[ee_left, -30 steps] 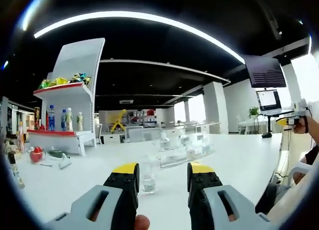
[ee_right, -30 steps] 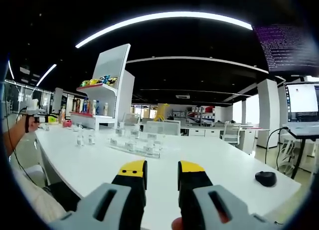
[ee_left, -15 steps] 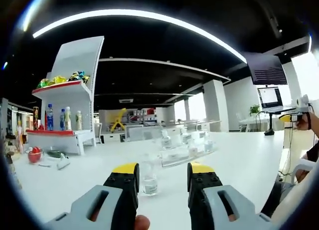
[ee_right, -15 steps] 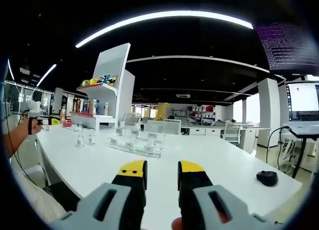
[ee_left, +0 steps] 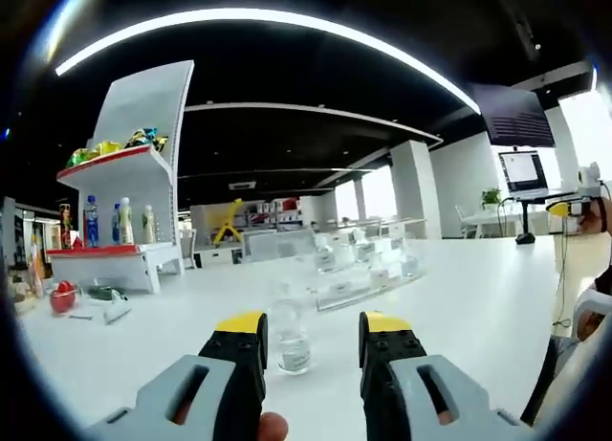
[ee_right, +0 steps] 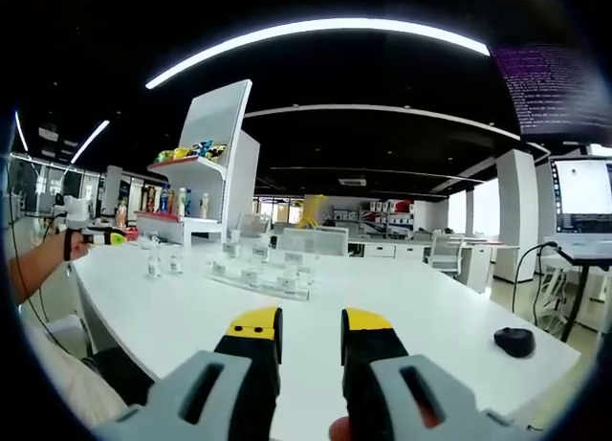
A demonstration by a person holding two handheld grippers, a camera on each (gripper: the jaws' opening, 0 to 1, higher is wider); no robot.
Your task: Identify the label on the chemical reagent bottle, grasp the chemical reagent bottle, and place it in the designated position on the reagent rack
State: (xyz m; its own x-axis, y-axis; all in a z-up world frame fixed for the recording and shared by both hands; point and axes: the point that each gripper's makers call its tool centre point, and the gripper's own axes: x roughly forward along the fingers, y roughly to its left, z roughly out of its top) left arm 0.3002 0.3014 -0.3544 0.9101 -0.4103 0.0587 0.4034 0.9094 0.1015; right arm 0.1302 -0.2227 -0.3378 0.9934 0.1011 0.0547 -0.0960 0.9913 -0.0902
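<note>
A small clear reagent bottle (ee_left: pixel 290 330) stands upright on the white bench (ee_left: pixel 459 307), just ahead of my left tongs (ee_left: pixel 311 338), whose jaws stand apart and empty. Behind it sits the clear reagent rack (ee_left: pixel 368 274) with more bottles. My right tongs (ee_right: pixel 311 332) hover parted, empty, near a black mouse (ee_right: pixel 515 341).

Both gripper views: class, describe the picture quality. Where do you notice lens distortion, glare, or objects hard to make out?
Left gripper view: the ceiling light strip bows into an arc from fisheye distortion; the window area at right is blown out; the small clear bottle between the open jaws is faint against the white table. Right gripper view: the same arcing strip; the clear rack is small and low-contrast.
</note>
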